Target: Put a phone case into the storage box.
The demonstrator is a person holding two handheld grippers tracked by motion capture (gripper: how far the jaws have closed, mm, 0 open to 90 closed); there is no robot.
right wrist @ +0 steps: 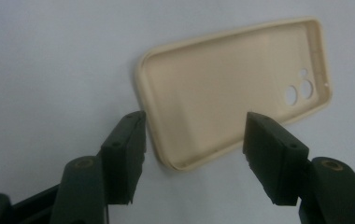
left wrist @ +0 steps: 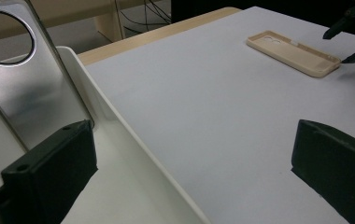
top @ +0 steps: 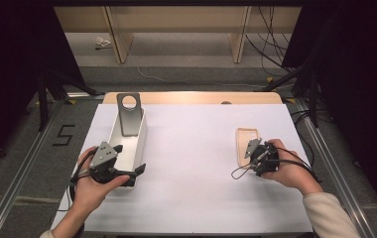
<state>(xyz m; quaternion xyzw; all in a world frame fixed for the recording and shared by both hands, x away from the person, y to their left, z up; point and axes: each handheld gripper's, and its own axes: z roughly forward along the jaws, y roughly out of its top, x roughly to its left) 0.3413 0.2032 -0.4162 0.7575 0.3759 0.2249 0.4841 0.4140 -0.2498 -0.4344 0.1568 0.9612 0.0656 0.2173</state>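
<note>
Two tongs: one in each hand, both over the white tabletop [top: 191, 163].
Case: a tan phone case [top: 246, 145] lies flat on the tabletop, hollow side up, so its camera holes show. It sits well to the right of the bin.
Right tongs: the right tongs [right wrist: 192, 140] are spread wide. The near end of the case [right wrist: 231, 93] lies between the jaws, but the pads do not press it. The case rests on the tabletop by itself, so I think it has been let go here.
Left tongs: the left tongs [left wrist: 189, 172] are spread too, with nothing pinched. One jaw is inside the bin and the other is outside, so the bin's long wall runs between them. I think they are there to keep the bin from sliding.
Bin: a long white bin [top: 140, 144] stands at the left of the case.
Plate: a grey metal plate [top: 128, 114] with a round hole leans up at the far end of the bin, propped on its wall.
Next: the right hand likely needs to back off from the case.
</note>
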